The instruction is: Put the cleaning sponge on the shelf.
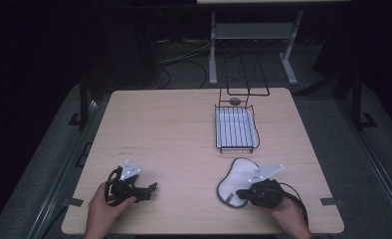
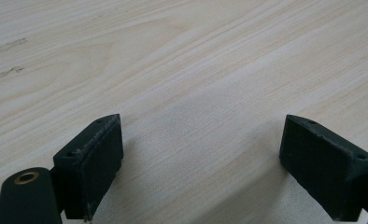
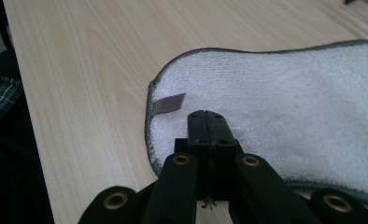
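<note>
White cloth point(image 1: 235, 181) lay on the wooden table point(image 1: 174, 129) at about five o'clock, below a wire rack point(image 1: 237, 129). The right gripper point(image 3: 205, 122), jaws pressed together, rested on its edge. The left gripper point(image 2: 201, 154) sat at seven o'clock, jaws spread.

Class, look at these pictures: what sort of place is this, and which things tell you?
Probably a lab or workshop test bench: a bare wooden table on dark flooring, loose cables behind it, another metal-framed table beyond.

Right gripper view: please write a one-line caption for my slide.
Closed right tongs resting over the near edge of a white, grey-trimmed cloth on a light wooden table.
</note>
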A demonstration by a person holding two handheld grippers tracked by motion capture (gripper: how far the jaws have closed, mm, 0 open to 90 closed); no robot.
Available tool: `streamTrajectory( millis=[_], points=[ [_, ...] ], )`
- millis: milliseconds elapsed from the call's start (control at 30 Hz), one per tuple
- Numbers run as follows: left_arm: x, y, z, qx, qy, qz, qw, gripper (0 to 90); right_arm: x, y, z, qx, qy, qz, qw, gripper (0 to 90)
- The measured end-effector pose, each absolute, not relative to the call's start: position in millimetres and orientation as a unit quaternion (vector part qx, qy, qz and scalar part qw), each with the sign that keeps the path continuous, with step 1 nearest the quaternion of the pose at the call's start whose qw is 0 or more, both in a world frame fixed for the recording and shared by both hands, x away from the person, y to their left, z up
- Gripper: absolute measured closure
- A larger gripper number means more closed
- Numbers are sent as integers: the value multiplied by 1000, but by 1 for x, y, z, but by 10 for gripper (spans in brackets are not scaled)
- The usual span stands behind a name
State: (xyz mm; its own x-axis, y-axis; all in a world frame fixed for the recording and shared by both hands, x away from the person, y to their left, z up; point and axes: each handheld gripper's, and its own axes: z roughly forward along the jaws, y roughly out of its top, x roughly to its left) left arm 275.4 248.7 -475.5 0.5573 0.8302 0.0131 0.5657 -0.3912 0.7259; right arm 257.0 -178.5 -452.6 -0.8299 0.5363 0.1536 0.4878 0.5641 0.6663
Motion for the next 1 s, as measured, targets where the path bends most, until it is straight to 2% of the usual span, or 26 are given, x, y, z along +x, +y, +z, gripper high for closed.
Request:
streamTrajectory(
  millis=[1000],
  points=[
    [275,249,-475,812,430,191,346,127,255,-264,-453,388,847,357,68,898]
  ],
)
